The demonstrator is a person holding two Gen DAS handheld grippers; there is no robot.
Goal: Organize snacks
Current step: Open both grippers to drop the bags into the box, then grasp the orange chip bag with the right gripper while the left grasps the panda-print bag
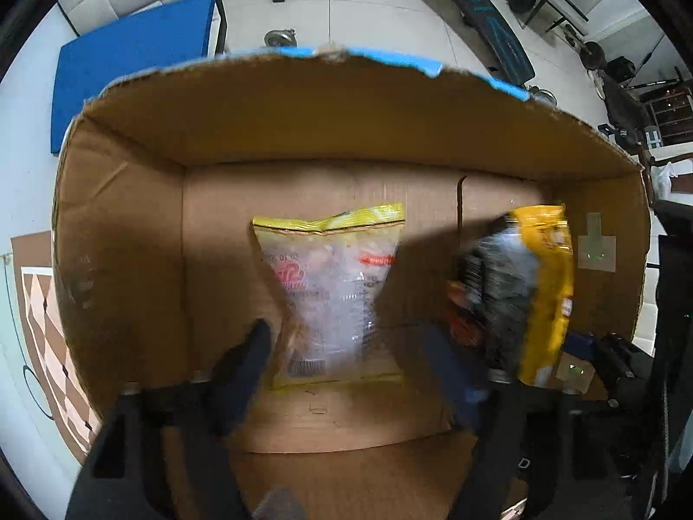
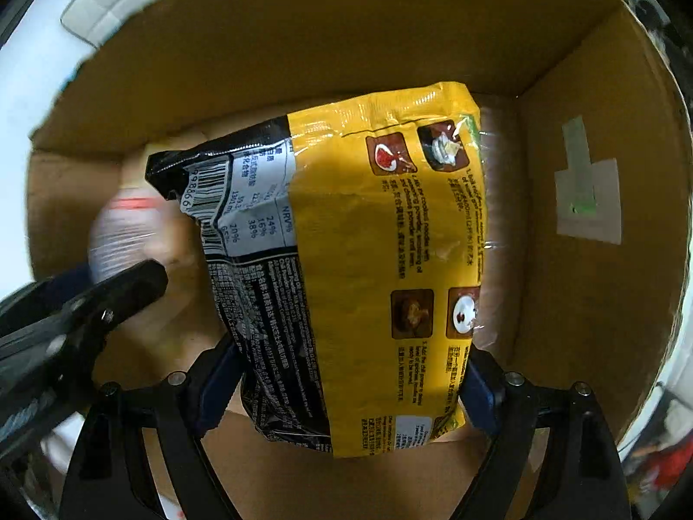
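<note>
A clear snack bag with yellow edges [image 1: 333, 294] lies flat on the floor of an open cardboard box [image 1: 303, 121]. My left gripper [image 1: 351, 368] is open just above its near end, one finger on each side, not holding it. My right gripper [image 2: 346, 385] is shut on a yellow and black noodle packet [image 2: 372, 268] and holds it inside the box near the right wall. That packet also shows, blurred, in the left wrist view [image 1: 528, 294]. The clear bag [image 2: 125, 234] appears blurred at the left of the right wrist view.
The box walls [image 2: 597, 303] rise on all sides; a taped patch [image 2: 589, 199] sits on the right wall. The left gripper's finger [image 2: 112, 294] reaches in from the left. Outside lie a blue mat [image 1: 130, 60], a checkered board [image 1: 47, 338] and gym gear [image 1: 489, 21].
</note>
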